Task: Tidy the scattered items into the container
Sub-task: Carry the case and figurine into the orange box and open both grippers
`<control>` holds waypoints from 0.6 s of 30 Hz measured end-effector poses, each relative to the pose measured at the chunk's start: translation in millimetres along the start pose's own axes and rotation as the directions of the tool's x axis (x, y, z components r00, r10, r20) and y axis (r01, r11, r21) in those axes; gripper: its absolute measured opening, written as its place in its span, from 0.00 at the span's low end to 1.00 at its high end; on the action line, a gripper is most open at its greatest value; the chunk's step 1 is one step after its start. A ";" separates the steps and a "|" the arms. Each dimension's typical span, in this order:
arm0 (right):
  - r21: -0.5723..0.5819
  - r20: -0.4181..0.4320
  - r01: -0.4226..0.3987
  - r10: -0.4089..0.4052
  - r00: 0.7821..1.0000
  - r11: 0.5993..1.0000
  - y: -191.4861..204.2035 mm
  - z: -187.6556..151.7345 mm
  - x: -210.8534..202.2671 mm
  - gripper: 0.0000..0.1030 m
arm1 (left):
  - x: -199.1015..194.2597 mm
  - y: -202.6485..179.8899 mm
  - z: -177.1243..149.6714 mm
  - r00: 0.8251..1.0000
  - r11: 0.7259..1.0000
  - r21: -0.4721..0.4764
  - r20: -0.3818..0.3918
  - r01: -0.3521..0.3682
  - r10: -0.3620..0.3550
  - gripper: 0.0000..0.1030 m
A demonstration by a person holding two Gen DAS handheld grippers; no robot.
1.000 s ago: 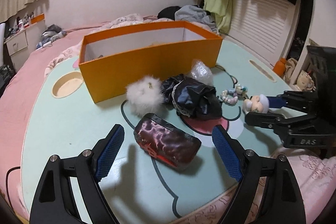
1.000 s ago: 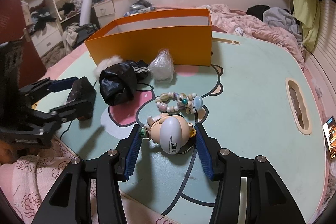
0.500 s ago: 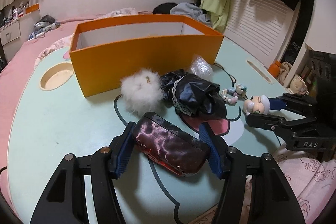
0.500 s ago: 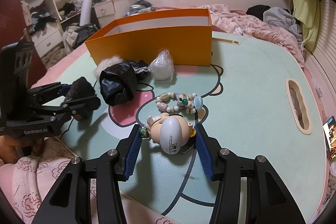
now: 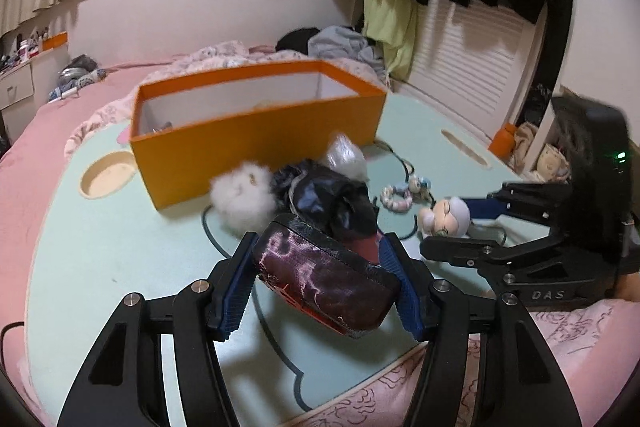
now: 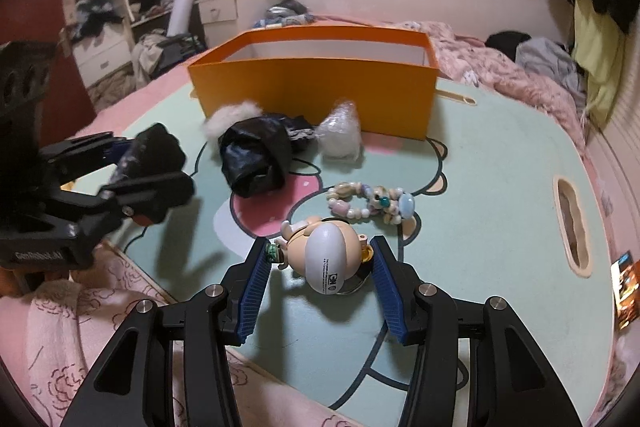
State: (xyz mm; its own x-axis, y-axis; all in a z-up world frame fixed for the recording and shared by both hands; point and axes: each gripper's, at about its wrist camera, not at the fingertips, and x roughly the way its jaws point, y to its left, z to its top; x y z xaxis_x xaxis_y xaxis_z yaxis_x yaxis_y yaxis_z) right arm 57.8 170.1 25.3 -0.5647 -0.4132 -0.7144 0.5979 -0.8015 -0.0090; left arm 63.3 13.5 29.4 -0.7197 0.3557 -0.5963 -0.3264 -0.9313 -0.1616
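My left gripper (image 5: pixel 320 283) is shut on a dark maroon pouch (image 5: pixel 326 285) and holds it above the mint table (image 5: pixel 100 247). It also shows in the right wrist view (image 6: pixel 156 163). My right gripper (image 6: pixel 320 283) is shut on a small doll figure (image 6: pixel 326 259), lifted just off the table; the figure also shows in the left wrist view (image 5: pixel 446 219). The orange box (image 5: pixel 256 139) stands open behind. In front of it lie a white fur pompom (image 5: pixel 242 197), a black crumpled bag (image 5: pixel 332 199), a clear plastic wad (image 5: pixel 346 159) and a bead bracelet (image 6: pixel 370 203).
The table has a round cup recess (image 5: pixel 106 175) at the left and a slot handle (image 6: pixel 572 227) at the right. A pink quilt (image 6: pixel 100 327) lies at the near edge. Clothes (image 5: pixel 340 43) are piled behind the box.
My left gripper shut on the maroon pouch and raised it off the table. My right gripper lifted the doll figure slightly and moved closer to the box.
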 end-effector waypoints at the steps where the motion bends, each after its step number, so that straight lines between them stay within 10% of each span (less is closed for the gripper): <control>1: -0.003 -0.001 0.002 -0.002 1.000 1.000 1.2 -0.1 0.3 0.48 | 1.0 -0.8 -0.6 1.000 1.000 0.002 -0.002 0.000 0.000 0.60; 18: -0.015 0.016 -0.004 0.004 1.000 1.000 -0.1 4.3 -1.6 0.48 | -4.7 2.6 2.0 1.000 1.000 -0.005 0.018 -0.008 0.008 0.60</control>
State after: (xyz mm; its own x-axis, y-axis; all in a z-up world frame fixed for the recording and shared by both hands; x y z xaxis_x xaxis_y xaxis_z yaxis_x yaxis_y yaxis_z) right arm 56.2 169.0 29.5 -0.5714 -0.4232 -0.7032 0.6082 -0.7936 -0.0166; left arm 64.6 9.6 33.3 -0.7333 0.3491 -0.5835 -0.3174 -0.9346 -0.1603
